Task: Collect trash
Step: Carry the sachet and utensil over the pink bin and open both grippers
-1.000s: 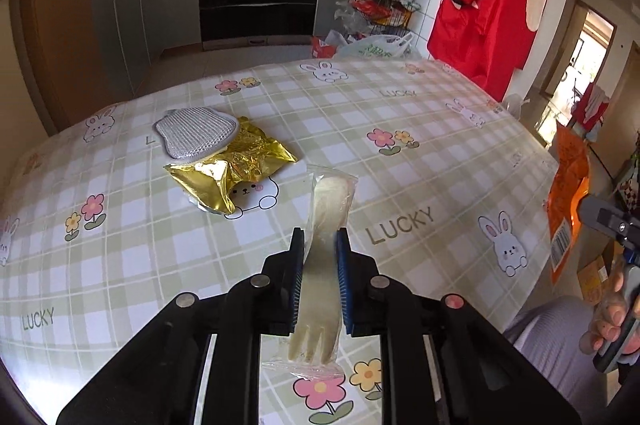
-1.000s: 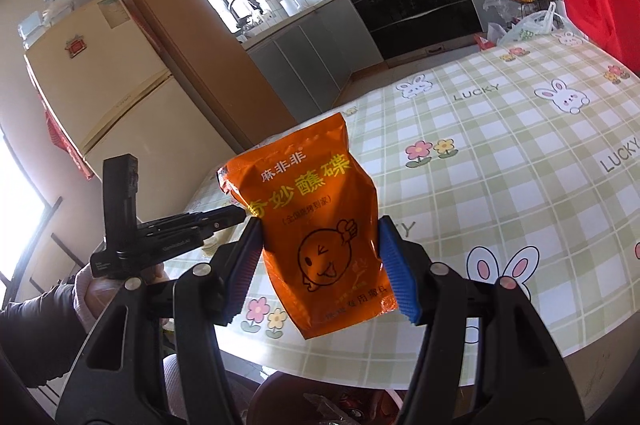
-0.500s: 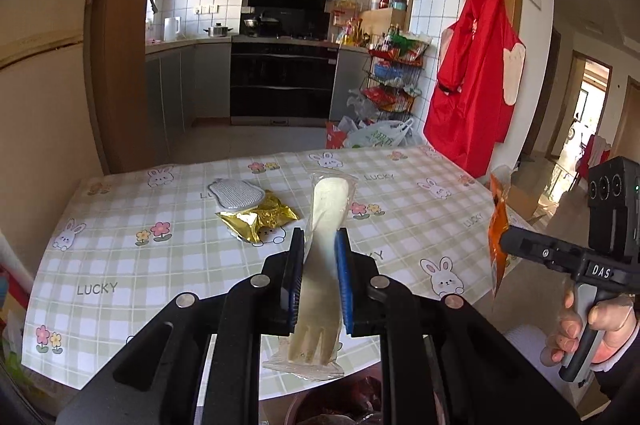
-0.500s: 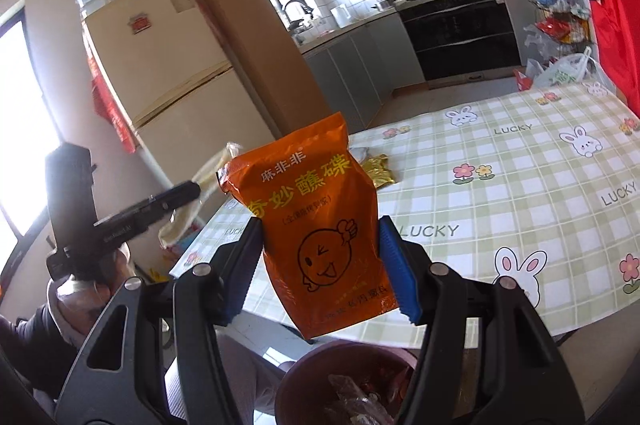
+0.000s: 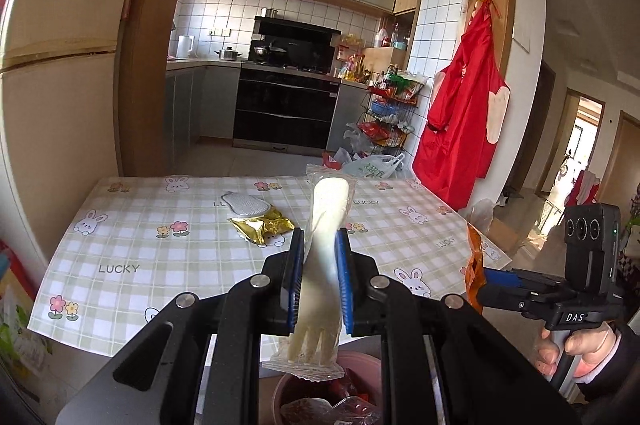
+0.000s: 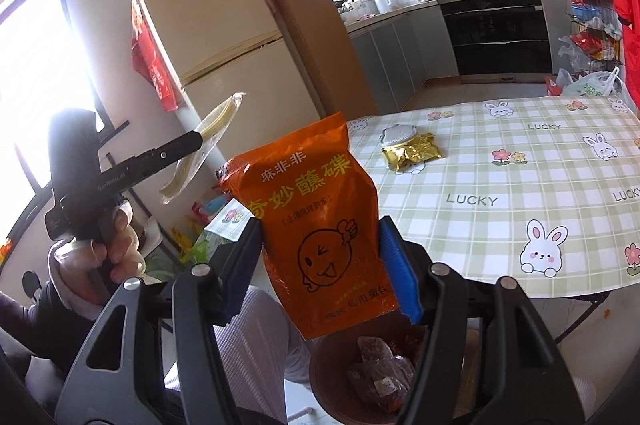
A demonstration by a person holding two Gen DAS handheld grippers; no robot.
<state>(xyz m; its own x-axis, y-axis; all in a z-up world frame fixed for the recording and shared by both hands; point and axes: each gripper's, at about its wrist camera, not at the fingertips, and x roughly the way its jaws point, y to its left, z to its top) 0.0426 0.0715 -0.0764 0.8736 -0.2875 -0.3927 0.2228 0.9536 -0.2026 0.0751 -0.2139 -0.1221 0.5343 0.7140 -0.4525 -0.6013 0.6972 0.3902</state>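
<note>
My left gripper [image 5: 319,281] is shut on a pale plastic fork in a clear wrapper [image 5: 326,225], held upright off the table's near edge. The right gripper [image 6: 320,265] is shut on an orange snack bag [image 6: 316,225] with a winking face. Both hang above a brown waste bin [image 6: 320,365] holding several wrappers; its pinkish rim [image 5: 280,385] shows below the fork. A gold foil packet [image 5: 262,227] and a grey mesh pad [image 5: 246,204] lie together on the checked tablecloth [image 5: 160,265]. The left gripper with the wrapped fork [image 6: 200,161] also shows in the right wrist view.
A fridge [image 6: 224,57] stands left of the table. The kitchen with a dark oven [image 5: 286,113], a wire rack [image 5: 390,113] and floor bags lies beyond. A red apron [image 5: 464,113] hangs on the right wall. A hand [image 5: 576,349] grips the right tool.
Both grippers have pulled back and up from the table, still holding the fork and the orange bag. The bin has come into view beneath them.
</note>
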